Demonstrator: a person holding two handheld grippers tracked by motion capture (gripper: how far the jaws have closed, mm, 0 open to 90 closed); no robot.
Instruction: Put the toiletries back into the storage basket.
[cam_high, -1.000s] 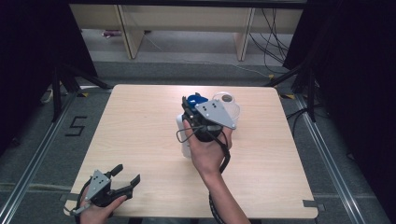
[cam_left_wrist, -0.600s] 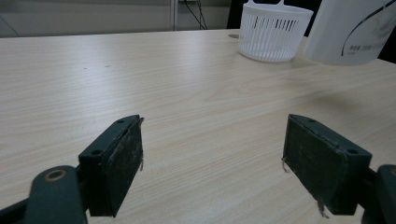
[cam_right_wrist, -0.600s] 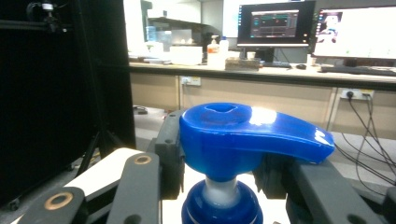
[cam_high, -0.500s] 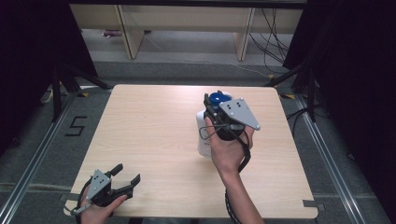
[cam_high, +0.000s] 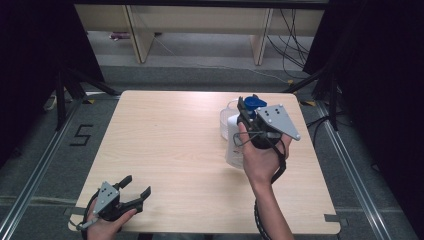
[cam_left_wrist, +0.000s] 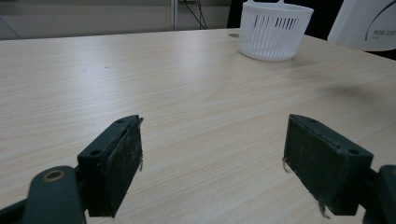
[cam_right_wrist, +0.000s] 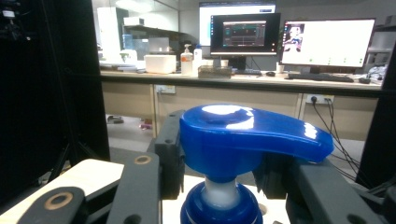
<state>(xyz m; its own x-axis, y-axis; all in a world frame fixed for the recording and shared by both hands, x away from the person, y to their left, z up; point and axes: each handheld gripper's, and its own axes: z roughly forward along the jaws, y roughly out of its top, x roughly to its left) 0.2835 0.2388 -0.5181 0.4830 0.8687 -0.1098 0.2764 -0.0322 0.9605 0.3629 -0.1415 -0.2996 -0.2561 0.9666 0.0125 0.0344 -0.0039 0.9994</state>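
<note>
A white pump bottle with a blue pump head hangs in my right gripper, right of the table's middle. In the right gripper view the black jaws stand on either side of the blue pump head, and the right gripper is shut on the bottle just under it. The bottle's white body also shows at the top right of the left gripper view. My left gripper rests at the table's near left corner. Its jaws are wide apart with nothing between them.
A white slotted basket stands on the wooden table just behind and left of the bottle; it is upright in the left gripper view. Black frames and cables surround the table.
My right gripper has carried the pump bottle to the right, from near the table's middle to the basket's right side. The left gripper has stayed in place.
</note>
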